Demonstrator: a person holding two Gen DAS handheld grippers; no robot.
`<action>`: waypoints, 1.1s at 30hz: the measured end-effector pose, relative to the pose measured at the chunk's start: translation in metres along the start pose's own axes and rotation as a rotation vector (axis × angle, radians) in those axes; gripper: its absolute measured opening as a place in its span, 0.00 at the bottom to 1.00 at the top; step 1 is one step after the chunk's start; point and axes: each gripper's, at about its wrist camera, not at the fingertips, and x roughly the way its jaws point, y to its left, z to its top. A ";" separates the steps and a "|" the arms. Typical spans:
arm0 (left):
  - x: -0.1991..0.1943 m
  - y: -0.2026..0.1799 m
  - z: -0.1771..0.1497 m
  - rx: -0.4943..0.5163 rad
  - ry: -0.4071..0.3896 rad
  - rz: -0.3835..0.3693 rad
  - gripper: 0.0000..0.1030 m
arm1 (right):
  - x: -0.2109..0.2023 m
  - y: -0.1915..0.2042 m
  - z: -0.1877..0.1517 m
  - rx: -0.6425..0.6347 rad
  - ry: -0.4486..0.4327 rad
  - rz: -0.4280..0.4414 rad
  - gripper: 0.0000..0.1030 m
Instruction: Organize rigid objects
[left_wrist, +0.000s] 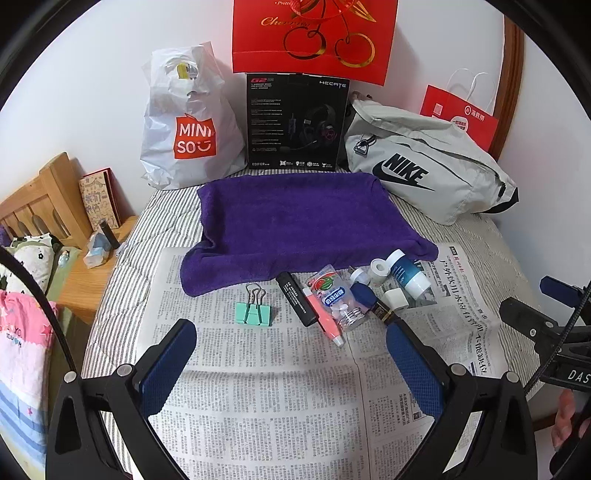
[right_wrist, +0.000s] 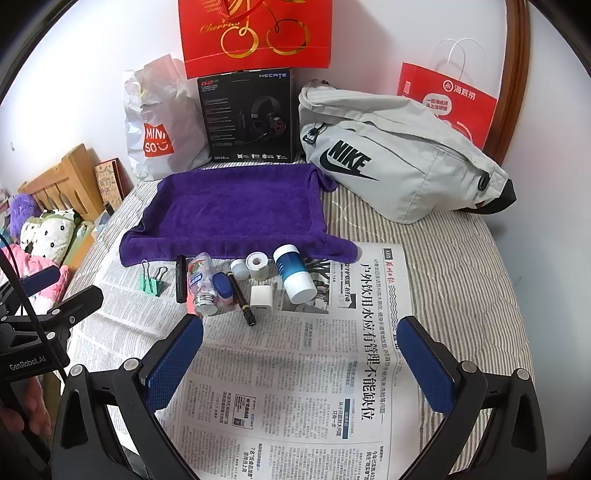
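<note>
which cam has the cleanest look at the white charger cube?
Right wrist: the white charger cube stands unobstructed on the newspaper, port face visible. Left wrist shows it smaller, crowded among the blue-capped items, partly hidden.

A towel (left_wrist: 295, 225) occupies mid-frame, its near edge overlapping a newspaper (left_wrist: 280, 391) spread below it. Along that edge, left to right: binder clip (left_wrist: 255, 308), stick-shaped case (left_wrist: 297, 299), clear bottle (left_wrist: 338, 299), then a cluster of small jars (right_wrist: 258, 266), apparently touching. Upper frame: plastic bag (left_wrist: 188, 122) left, headset box (left_wrist: 295, 122) centre, waist bag (left_wrist: 424, 166) right.
</note>
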 end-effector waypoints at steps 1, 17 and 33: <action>0.000 0.000 0.000 0.001 -0.001 0.000 1.00 | 0.000 0.000 0.000 0.001 0.000 0.001 1.00; -0.001 -0.002 0.000 0.015 0.004 0.007 1.00 | -0.002 0.000 -0.001 -0.001 -0.003 0.004 1.00; -0.002 -0.004 0.002 0.020 0.003 0.014 1.00 | -0.007 -0.005 0.000 0.011 -0.012 0.005 1.00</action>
